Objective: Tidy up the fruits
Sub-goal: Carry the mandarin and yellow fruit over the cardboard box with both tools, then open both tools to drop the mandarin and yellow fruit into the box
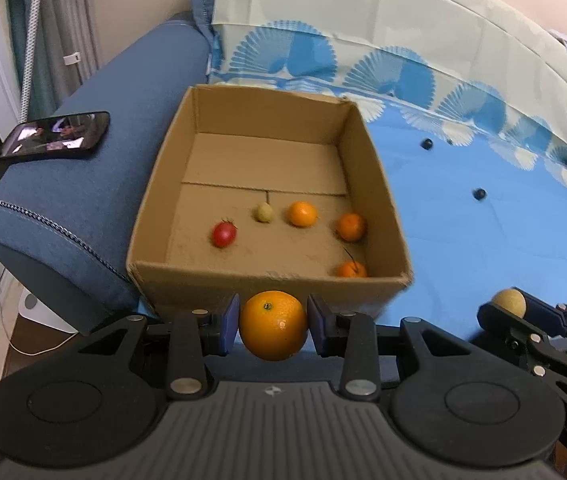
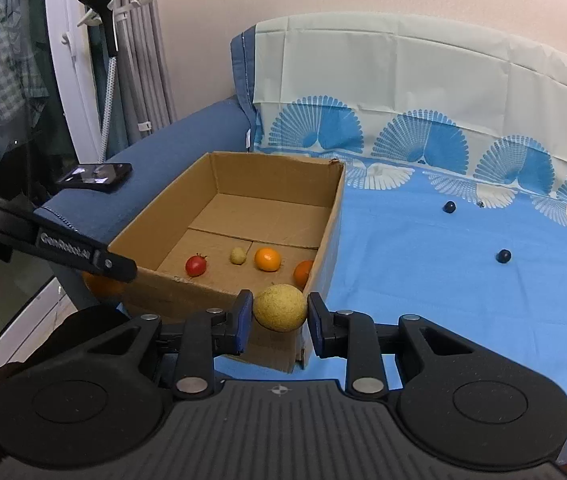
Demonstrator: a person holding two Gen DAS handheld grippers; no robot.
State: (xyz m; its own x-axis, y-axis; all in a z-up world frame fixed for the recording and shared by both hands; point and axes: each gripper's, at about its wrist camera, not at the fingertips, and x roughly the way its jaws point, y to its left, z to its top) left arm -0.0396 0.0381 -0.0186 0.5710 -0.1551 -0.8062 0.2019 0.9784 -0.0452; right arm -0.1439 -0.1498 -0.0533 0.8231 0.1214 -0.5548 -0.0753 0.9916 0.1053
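Left hand-held gripper (image 1: pixel 273 326) clamped on orange (image 1: pixel 273 325), held just short of cardboard box (image 1: pixel 267 292) near wall. Right hand-held gripper (image 2: pixel 279 312) clamped on pale yellow fruit (image 2: pixel 280 307), at box near right corner. Inside box: red tomato (image 1: pixel 224 233), small yellowish fruit (image 1: pixel 262 213), three small oranges (image 1: pixel 302 213). Two dark berries (image 1: pixel 479 194) loose on blue bed sheet (image 1: pixel 483 248), well apart from box. Phone (image 1: pixel 55 135) on sofa arm (image 1: pixel 75 200).

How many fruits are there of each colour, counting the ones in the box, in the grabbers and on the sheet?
Orange: 4, three in the box and one in the left gripper
Yellowish: 2, one in the box, one in the right gripper
Red: 1, in the box
Dark: 2, on the sheet
Total: 9
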